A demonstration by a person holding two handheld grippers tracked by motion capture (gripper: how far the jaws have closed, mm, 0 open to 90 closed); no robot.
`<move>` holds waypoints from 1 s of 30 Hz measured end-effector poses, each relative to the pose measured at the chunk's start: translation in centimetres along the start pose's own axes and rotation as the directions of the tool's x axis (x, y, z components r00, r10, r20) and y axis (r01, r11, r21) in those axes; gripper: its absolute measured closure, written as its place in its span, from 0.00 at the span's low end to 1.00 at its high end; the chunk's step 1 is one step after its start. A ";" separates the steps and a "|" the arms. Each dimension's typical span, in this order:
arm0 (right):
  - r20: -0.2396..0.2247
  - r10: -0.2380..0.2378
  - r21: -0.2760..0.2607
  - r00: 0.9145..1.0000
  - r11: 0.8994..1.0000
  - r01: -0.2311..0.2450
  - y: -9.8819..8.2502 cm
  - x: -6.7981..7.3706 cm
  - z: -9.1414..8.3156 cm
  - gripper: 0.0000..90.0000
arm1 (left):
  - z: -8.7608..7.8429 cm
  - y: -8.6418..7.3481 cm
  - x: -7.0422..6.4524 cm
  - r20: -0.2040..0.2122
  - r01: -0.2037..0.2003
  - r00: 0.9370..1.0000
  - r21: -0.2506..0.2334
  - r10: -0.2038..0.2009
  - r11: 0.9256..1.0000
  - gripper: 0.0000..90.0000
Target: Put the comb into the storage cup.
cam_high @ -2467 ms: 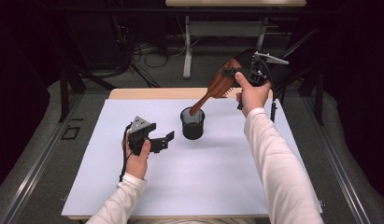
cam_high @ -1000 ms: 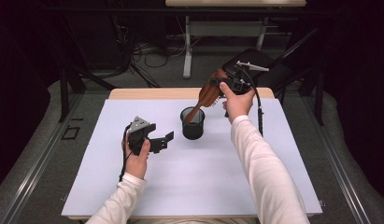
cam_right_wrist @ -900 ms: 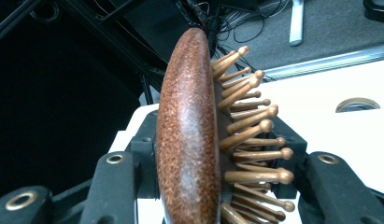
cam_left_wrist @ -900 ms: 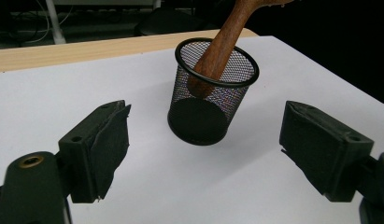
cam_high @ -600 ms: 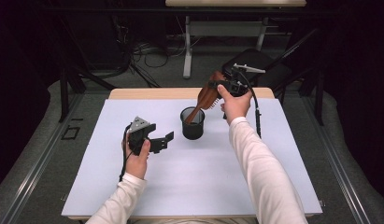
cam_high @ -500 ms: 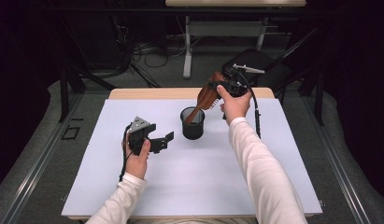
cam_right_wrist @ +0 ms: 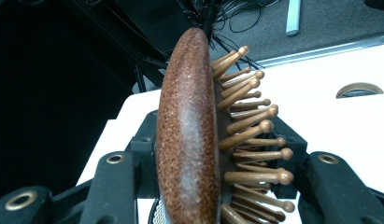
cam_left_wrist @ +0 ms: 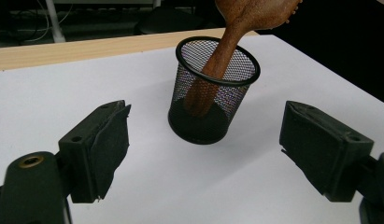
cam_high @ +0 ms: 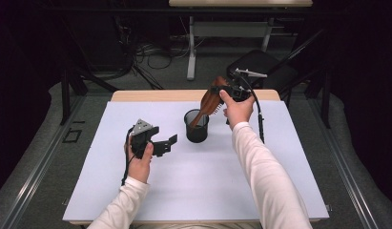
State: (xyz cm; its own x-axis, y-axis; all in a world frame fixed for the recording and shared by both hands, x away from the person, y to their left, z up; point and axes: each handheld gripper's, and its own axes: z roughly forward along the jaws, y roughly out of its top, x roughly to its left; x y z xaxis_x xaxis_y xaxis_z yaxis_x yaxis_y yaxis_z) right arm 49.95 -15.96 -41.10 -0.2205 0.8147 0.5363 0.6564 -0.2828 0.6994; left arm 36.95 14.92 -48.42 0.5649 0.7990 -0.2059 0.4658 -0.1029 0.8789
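A brown wooden hairbrush leans with its handle down inside a black mesh cup at the middle of the white table sheet. My right gripper is shut on the brush's head, above and right of the cup. In the right gripper view the brush head stands edge-on between the jaws, wooden pins pointing right. My left gripper rests open left of the cup, pointing at it. In the left gripper view the mesh cup with the brush handle sits ahead of the wide-apart jaws.
The white sheet covers most of the table, with a strip of bare wood along the far edge. Beyond it stand a dark chair, desk legs and floor cables. The right gripper's cable hangs beside the forearm.
The right gripper with the brush has swung left and down from high at the right, lowering the handle into the cup. Over the last second it barely shifts. The left gripper stays put.
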 end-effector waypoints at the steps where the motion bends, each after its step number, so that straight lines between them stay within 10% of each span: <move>1: 0.000 -0.003 0.000 1.000 1.000 0.003 0.0 0.0 0.0 0.54 | 0.0 0.0 0.0 0.000 0.001 1.000 0.000 -0.001 1.000 0.18; 30: 0.019 -0.015 0.002 1.000 1.000 0.015 -1.0 -0.5 0.8 0.54 | 0.1 -0.1 0.1 0.002 0.002 1.000 0.007 -0.002 1.000 0.18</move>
State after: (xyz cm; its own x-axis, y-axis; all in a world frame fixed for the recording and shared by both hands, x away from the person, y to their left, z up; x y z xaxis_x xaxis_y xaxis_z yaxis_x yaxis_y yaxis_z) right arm 49.94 -15.68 -42.44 -0.2163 0.8286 0.5164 0.6542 -0.2696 0.7067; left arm 37.05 14.94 -48.59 0.5652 0.7982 -0.2083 0.4719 -0.1057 0.8753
